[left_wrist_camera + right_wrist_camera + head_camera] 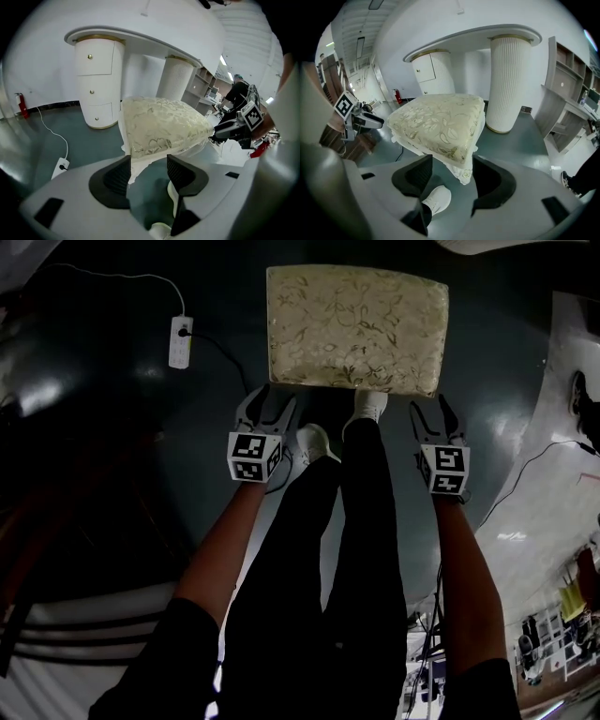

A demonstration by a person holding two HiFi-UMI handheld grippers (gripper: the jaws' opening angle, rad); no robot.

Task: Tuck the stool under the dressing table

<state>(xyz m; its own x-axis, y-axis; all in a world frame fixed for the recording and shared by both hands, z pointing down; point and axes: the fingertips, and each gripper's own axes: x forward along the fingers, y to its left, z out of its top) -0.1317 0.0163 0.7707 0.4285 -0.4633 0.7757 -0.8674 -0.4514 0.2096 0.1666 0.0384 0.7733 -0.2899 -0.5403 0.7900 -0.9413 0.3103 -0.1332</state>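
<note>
since the stool [356, 326] stands on the dark floor [187, 456] directly ahead of both grippers and short of the dressing table [140, 40], the coming move is judged to be a straight push away from the person. the cushion's long axis runs left to right across the head view, parallel to the table front. the left gripper [272, 397] sits at the near left corner and the right gripper [429, 407] at the near right corner; neither is clearly nearer. both sets of jaws stand wide, each with a cushion corner between them, pads not pressing. the target gap lies between the drawer pedestal [96, 79] and the fluted column [506, 84]. the power strip [179, 341] lies well to the left. the person's shoes [368, 404] are just beside the near edge.
</note>
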